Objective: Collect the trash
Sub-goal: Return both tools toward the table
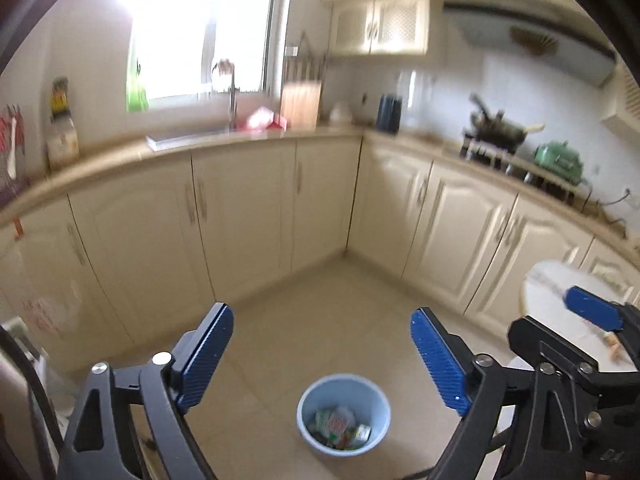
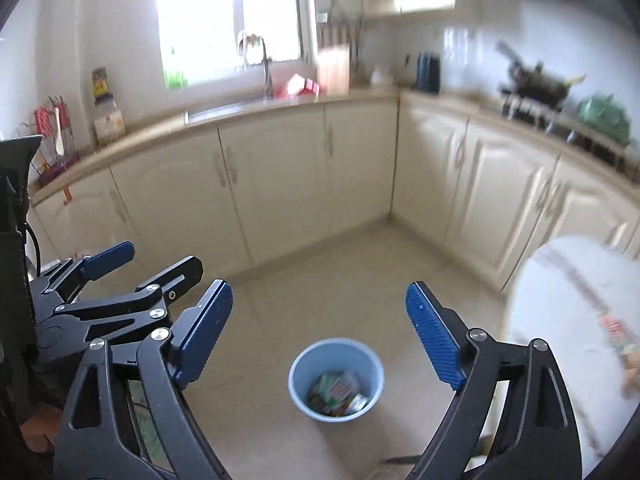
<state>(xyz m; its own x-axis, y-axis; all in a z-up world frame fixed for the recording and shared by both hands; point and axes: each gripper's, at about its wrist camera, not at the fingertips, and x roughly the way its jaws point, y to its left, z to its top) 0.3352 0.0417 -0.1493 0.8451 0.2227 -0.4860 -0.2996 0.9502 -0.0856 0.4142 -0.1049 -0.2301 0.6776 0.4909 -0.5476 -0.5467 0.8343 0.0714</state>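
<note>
One blue bin (image 1: 343,415) is set on the tiled floor (image 1: 320,320), several crumpled wrappers (image 1: 340,428) lying inside it. Two tongs are held above it: left tongs (image 1: 320,356) and right tongs (image 2: 320,332), both spread wide, nothing gripped. One white round bench (image 2: 568,300) is seen at the right.

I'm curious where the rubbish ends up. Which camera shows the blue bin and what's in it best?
Both show the light blue bin on the floor, but the right wrist view is slightly clearer, with the packets inside between that gripper's open fingers. The left wrist view shows the same bin, lower in frame and about as blurred.
</note>
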